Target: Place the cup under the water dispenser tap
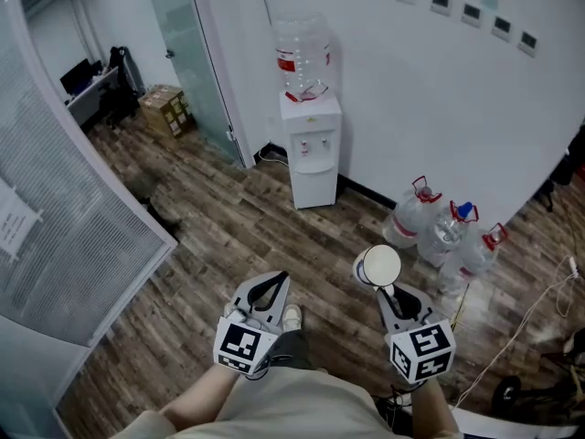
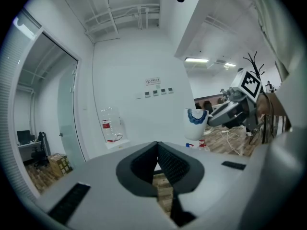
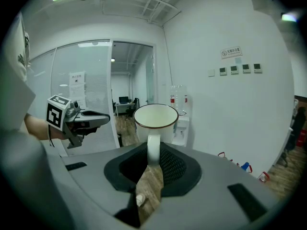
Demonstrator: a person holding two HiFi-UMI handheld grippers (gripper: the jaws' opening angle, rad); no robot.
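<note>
A white cup (image 1: 378, 265) with a dark rim is held upright by its handle, and my right gripper (image 1: 388, 289) is shut on that handle. In the right gripper view the cup (image 3: 156, 116) stands just beyond the gripper (image 3: 153, 150), its inside bare. The white water dispenser (image 1: 312, 149), with a clear bottle (image 1: 303, 55) on top, stands against the wall a few steps ahead, its taps (image 1: 313, 142) facing me. My left gripper (image 1: 277, 280) is shut and holds nothing, level with the right one. The left gripper view shows the cup (image 2: 195, 123) and the dispenser (image 2: 114, 137).
Several spare water bottles (image 1: 443, 231) stand on the wooden floor right of the dispenser. Cables (image 1: 539, 309) lie at the far right. A glass partition (image 1: 73, 218) curves along the left, with a cardboard box (image 1: 166, 108) and a desk beyond it.
</note>
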